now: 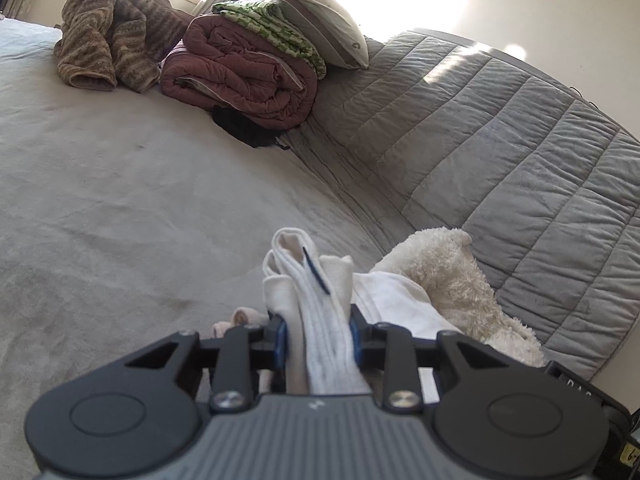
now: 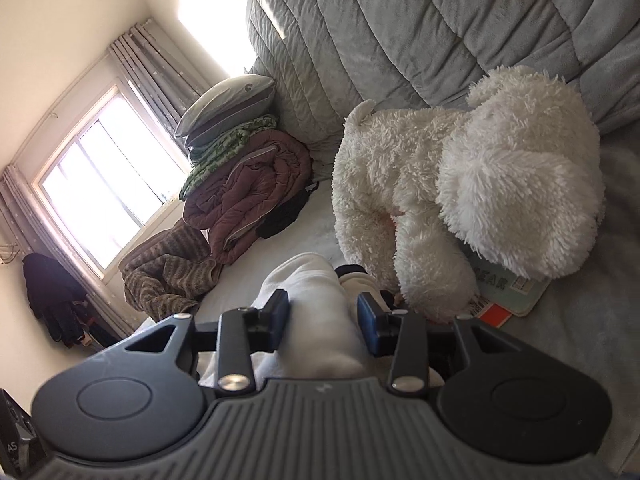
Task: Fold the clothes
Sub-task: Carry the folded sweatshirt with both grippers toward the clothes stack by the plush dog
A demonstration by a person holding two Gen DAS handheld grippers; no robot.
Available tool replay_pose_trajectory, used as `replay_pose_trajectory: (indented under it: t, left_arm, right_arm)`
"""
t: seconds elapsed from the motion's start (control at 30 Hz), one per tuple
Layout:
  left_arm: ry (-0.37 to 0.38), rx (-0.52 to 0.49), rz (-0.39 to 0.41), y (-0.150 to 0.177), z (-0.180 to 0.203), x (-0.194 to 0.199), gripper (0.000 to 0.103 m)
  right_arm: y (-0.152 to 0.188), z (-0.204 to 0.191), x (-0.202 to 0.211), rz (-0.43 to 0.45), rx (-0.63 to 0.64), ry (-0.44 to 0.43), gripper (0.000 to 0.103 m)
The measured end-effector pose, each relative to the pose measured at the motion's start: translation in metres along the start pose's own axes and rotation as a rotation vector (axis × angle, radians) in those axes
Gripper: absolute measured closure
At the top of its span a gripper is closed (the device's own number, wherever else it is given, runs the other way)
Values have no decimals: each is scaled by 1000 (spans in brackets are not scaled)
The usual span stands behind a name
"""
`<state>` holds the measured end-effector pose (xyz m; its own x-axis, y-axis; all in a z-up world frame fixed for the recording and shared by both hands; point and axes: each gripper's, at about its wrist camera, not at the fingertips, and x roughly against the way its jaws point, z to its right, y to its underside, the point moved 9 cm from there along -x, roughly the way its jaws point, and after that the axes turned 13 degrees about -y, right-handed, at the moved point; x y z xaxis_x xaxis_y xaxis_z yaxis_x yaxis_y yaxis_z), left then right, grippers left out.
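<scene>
I have the left gripper (image 1: 318,330) clamped on a bunched ridge of the white garment (image 1: 316,300), lifted off the bed (image 1: 120,208) so the cloth hangs free for a fold. My right gripper (image 2: 323,314) also pinches white fabric between narrowed jaws. The plush toy (image 2: 460,192) crowds the bed's quilted edge (image 2: 440,20) just beside.

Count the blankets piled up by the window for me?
3: a striped brown one nearest the window, a maroon one beside it, and a folded green one on the maroon, under a pillow. More may be hidden.
</scene>
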<state>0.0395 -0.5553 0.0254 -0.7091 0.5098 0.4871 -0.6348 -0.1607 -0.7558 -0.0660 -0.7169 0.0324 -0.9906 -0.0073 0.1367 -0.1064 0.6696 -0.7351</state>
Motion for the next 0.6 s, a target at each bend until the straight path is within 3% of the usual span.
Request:
replay_pose_trajectory:
  t: [0.03, 0.2, 0.33, 0.47, 0.6]
  left_arm:
    - [-2, -4, 4, 0, 1, 1, 73]
    - [2, 1, -1, -2, -3, 5, 72]
    - [18, 28, -3, -7, -10, 10, 68]
    - [13, 91, 4, -18, -22, 14, 67]
    - [30, 112, 78, -40, -23, 28, 67]
  right_arm:
    - [0, 0, 2, 0, 2, 8, 53]
    - [-5, -8, 12, 41, -5, 36, 52]
    - [-11, -34, 19, 89, 141, 74, 52]
    - [-1, -51, 10, 36, 207, 36, 52]
    - [2, -57, 5, 13, 279, 56, 50]
